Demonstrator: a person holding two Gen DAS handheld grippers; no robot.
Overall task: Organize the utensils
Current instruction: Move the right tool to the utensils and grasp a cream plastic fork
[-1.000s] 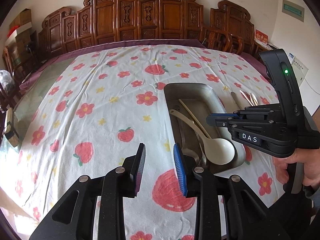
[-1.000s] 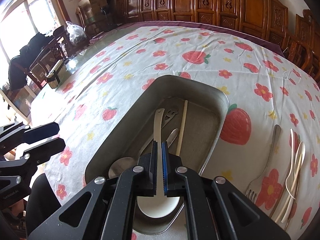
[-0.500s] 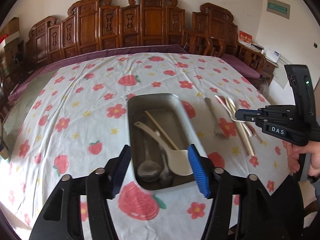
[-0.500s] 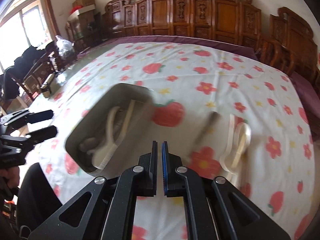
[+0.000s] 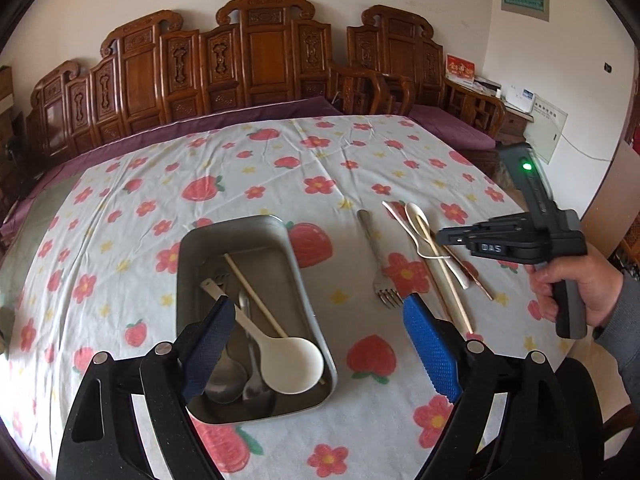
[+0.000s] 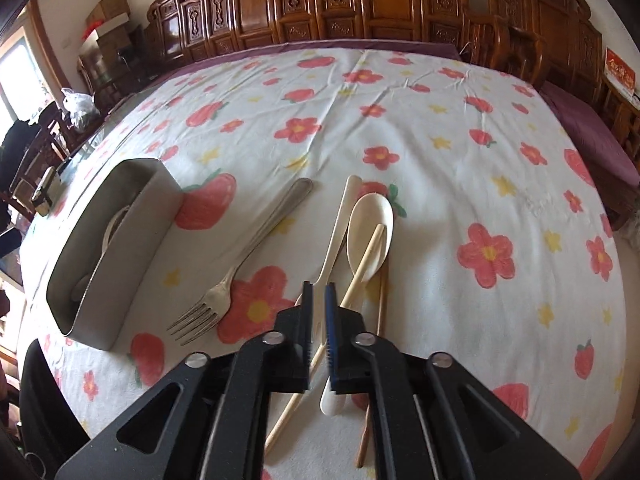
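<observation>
Since a second ago your right gripper (image 6: 319, 320) has left the metal tray (image 5: 308, 312) and swung over the loose utensils on the bench (image 6: 440, 168). Its jaws have just been opening to a narrow slit, nothing pinched; the white spoon (image 6: 370, 232) and pale chopstick (image 6: 362, 270) lie directly under the tips. Your left gripper (image 5: 316, 344) shifted too and now hangs over the tray's near end, jaws just opened wide, empty.

Tray sits left of the loose set, metal fork (image 6: 240, 264) just beside its right wall. Far half of the flowered cloth is open room; the loose utensils lie near the bench's right edge.

Count in tray: one white ladle (image 5: 280, 356), one chopstick (image 5: 256, 296), at least two metal pieces, exact number unclear. Loose: one fork, two white spoons, chopsticks overlapping, count unclear.
</observation>
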